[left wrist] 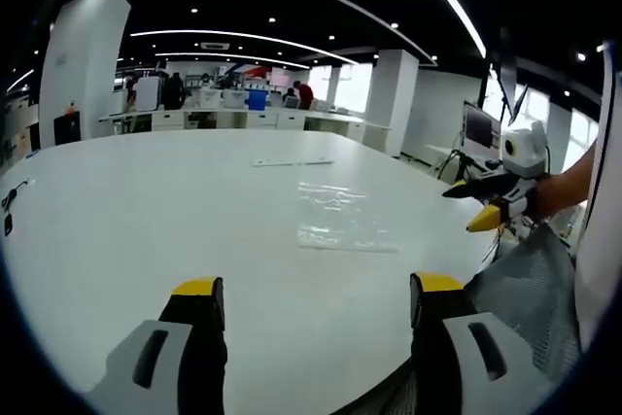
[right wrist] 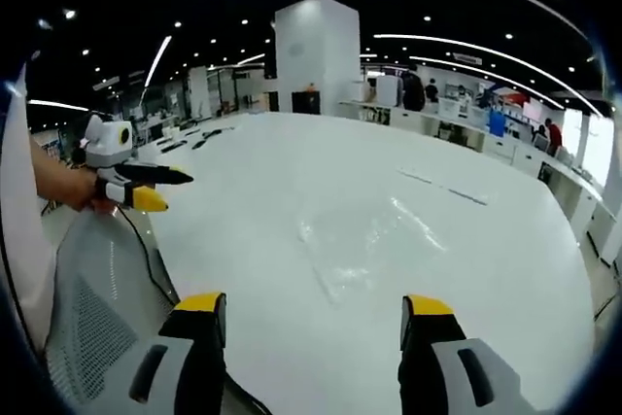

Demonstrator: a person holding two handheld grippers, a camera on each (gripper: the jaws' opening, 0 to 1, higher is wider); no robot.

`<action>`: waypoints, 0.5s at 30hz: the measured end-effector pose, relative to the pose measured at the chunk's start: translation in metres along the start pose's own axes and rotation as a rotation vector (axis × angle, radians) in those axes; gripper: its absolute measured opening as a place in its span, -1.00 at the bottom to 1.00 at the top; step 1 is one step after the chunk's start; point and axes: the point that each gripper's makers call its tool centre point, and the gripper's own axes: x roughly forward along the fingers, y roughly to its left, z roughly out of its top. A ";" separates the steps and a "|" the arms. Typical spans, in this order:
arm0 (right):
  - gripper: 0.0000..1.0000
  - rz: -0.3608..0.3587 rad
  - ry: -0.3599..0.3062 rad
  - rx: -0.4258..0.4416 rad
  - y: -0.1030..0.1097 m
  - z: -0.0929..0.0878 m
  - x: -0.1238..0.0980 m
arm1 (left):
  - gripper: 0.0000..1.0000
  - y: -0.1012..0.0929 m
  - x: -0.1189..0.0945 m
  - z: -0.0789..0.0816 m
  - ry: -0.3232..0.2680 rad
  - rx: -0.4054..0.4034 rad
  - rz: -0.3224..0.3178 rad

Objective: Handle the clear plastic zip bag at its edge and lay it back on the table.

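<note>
Left gripper view takes in the big white table (left wrist: 146,230), which spreads from the near edge to the far office desks, with white pillars and ceiling light strips behind. On it, ahead and a little right of this view's jaws, the clear plastic zip bag (left wrist: 345,216) lies flat, touched by nothing. The left gripper (left wrist: 316,287) hangs above the near table edge, its yellow-tipped jaws spread wide and empty. At the right of this view a hand holds the right gripper (left wrist: 476,203) off the table's corner, above a grey mesh chair back (left wrist: 530,293); it shows side-on, and from here whether its jaws are spread cannot be told. Right gripper view shows the same table (right wrist: 292,172) from the other side, and here the bag (right wrist: 360,240) lies just beyond the gap of the right gripper (right wrist: 316,300), whose jaws stand wide apart with nothing between them. In this view the left gripper (right wrist: 165,189) comes in from the left, held by a hand over the table's edge, near a dark cable (right wrist: 146,250) that runs along the mesh chair (right wrist: 97,308).
</note>
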 end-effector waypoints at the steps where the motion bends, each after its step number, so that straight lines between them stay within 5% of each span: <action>1: 0.42 0.002 0.002 -0.005 0.000 0.000 0.002 | 0.55 0.000 0.000 0.000 0.000 0.001 0.000; 15: 0.29 0.035 0.033 -0.065 -0.001 0.009 0.029 | 0.53 0.002 0.000 0.000 0.004 -0.001 0.005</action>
